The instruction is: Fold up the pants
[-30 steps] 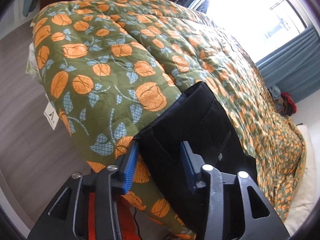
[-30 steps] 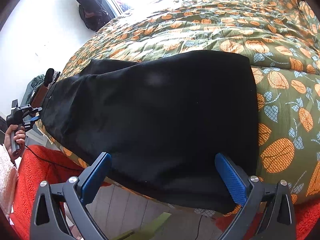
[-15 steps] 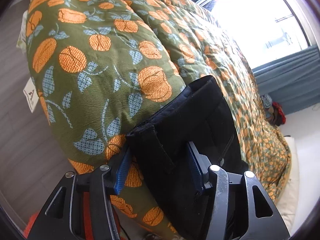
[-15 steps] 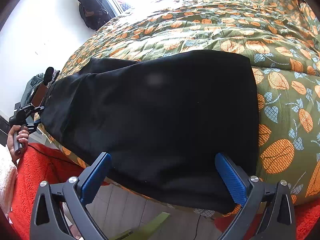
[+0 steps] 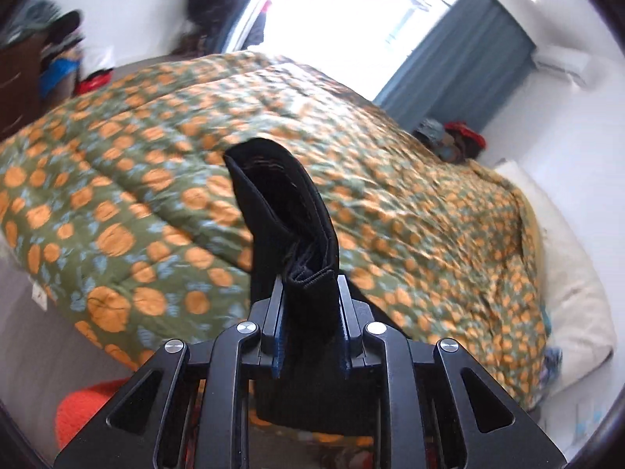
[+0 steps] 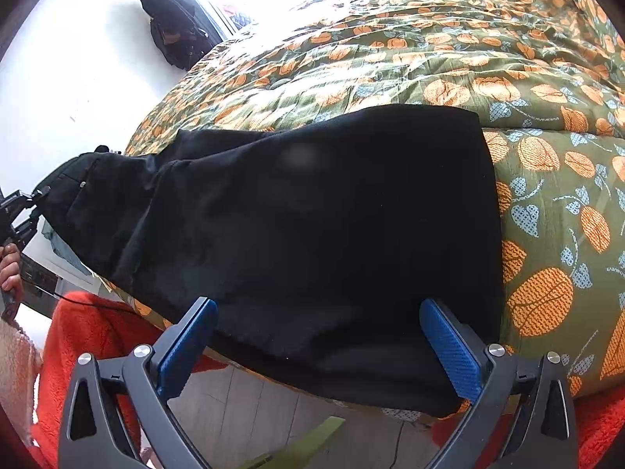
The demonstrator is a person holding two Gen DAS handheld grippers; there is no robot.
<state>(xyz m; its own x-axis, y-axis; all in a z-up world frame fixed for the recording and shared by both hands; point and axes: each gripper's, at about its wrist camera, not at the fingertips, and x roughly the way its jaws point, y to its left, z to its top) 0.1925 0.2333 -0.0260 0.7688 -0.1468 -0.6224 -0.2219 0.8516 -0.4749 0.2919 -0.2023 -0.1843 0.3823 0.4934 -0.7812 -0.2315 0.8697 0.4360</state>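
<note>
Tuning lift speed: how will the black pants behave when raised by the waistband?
Likely floppy: the pants drape limp over the bed edge. The left gripper, just closed on the bunched waistband, probably holds; thick layers fill its jaws. Dragging seems likelier than sliding on the quilt.

One pair of black pants [image 6: 312, 226] is lying on one bed, which is wearing one green quilt [image 6: 488, 70] with orange print. Two tongs are showing: left [image 5: 310, 312], right [image 6: 318, 346]. One white pillow [image 5: 574, 273] is resting at the bed's edge.

open quilt [image 6: 449, 58] beyond the pants [image 6: 312, 215], bare floor [image 6: 250, 402] below bed edge
</note>
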